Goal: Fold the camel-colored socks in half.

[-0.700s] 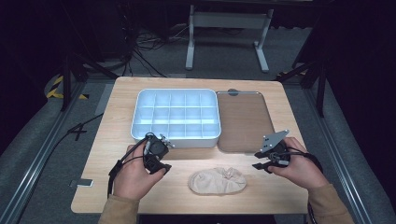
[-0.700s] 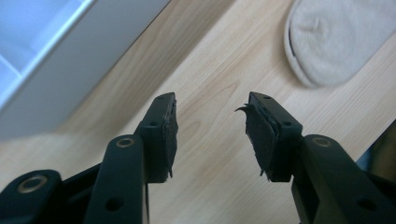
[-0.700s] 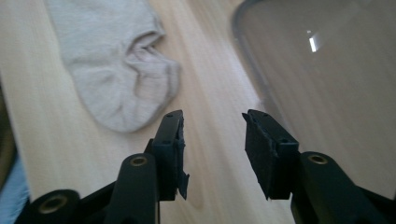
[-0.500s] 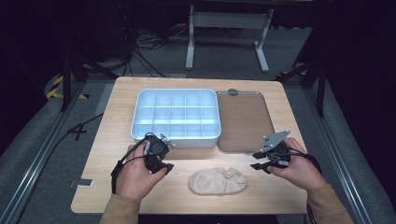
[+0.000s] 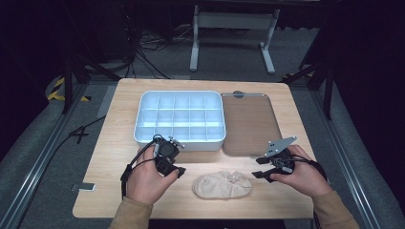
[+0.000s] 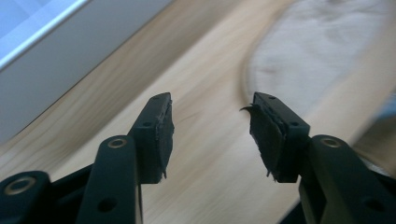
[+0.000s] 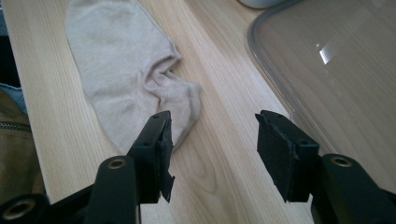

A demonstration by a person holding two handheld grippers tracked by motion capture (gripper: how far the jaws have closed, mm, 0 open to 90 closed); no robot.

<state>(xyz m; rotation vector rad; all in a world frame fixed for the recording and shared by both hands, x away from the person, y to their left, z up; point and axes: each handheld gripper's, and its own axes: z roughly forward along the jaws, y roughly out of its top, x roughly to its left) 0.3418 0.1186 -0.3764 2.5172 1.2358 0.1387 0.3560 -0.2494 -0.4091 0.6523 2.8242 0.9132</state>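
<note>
A beige sock [image 5: 222, 185] lies crumpled flat near the table's front edge, between my two hands. My left gripper [image 5: 177, 170] is just left of it, jaws open and empty over bare wood. In the left gripper view the sock [image 6: 322, 51] lies ahead to the right, beyond the left gripper [image 6: 210, 130]. My right gripper [image 5: 260, 173] sits just right of the sock and is open too. In the right gripper view the right gripper [image 7: 212, 149] has nothing between its jaws. Its left jaw is close to the sock's [image 7: 126, 79] bunched end.
A white divided tray [image 5: 181, 143] stands at the middle of the table, its wall [image 6: 60, 70] close to my left gripper. A clear lid [image 5: 248, 124] lies flat to the tray's right, with its rim [image 7: 261, 56] ahead of my right gripper. Dark floor surrounds the table.
My left gripper has edged slightly right toward the sock. The right hand and the sock have stayed in place.
</note>
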